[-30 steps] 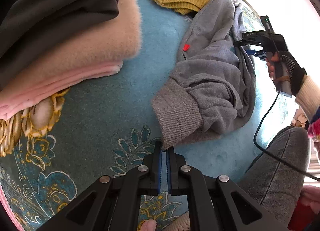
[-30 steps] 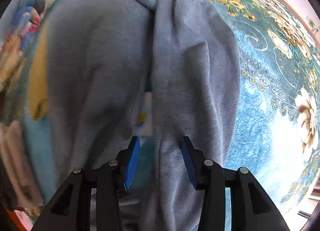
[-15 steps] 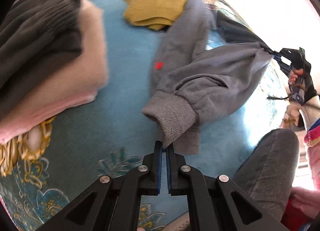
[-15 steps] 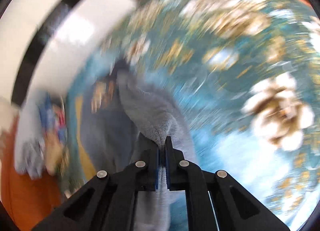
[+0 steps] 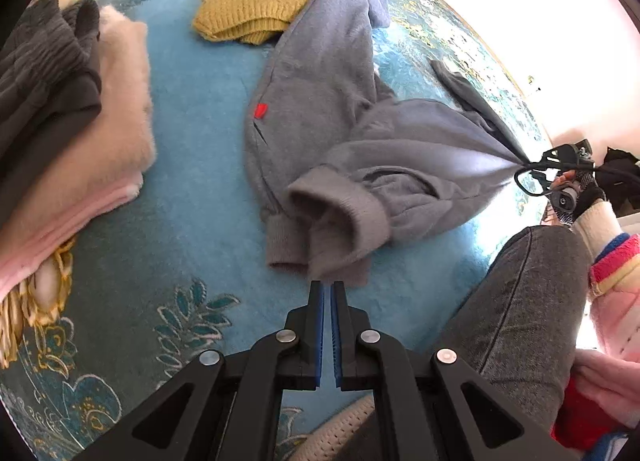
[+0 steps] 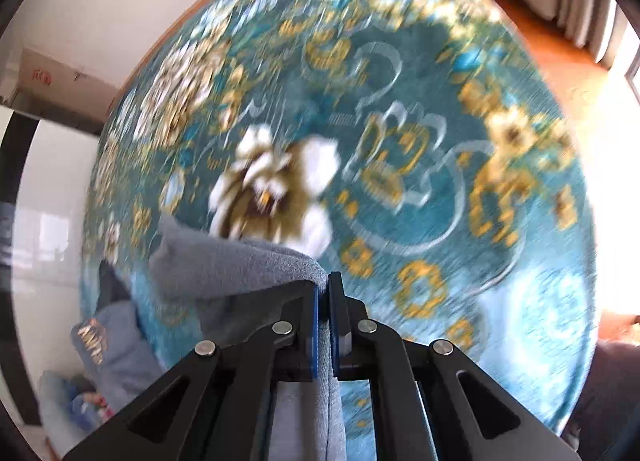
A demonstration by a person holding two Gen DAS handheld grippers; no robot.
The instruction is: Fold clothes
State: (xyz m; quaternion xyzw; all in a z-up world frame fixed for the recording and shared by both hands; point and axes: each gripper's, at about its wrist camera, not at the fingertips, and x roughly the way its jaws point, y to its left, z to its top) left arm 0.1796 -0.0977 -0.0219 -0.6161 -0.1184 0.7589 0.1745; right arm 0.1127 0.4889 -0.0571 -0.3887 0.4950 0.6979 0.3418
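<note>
One grey hooded sweatshirt (image 5: 320, 109) spread on the teal floral carpet (image 5: 192, 165), red tag at its side, two ribbed cuffs bunched at the near edge. Left gripper (image 5: 326, 289) pressed together right at the hem – fabric meeting the fingertips, though a real pinch cannot be told. Right gripper (image 6: 322, 285) pinching a fold of the same sweatshirt, drawn taut and lifted toward the right. One mustard knit sweater (image 5: 256, 1) lying at the far end, touching the sweatshirt's shoulder. One stack of folded clothes (image 5: 68, 133) at left – dark grey on cream on pink. Jeans-clad knee (image 5: 516, 301) at lower right, beside the sweatshirt.
</note>
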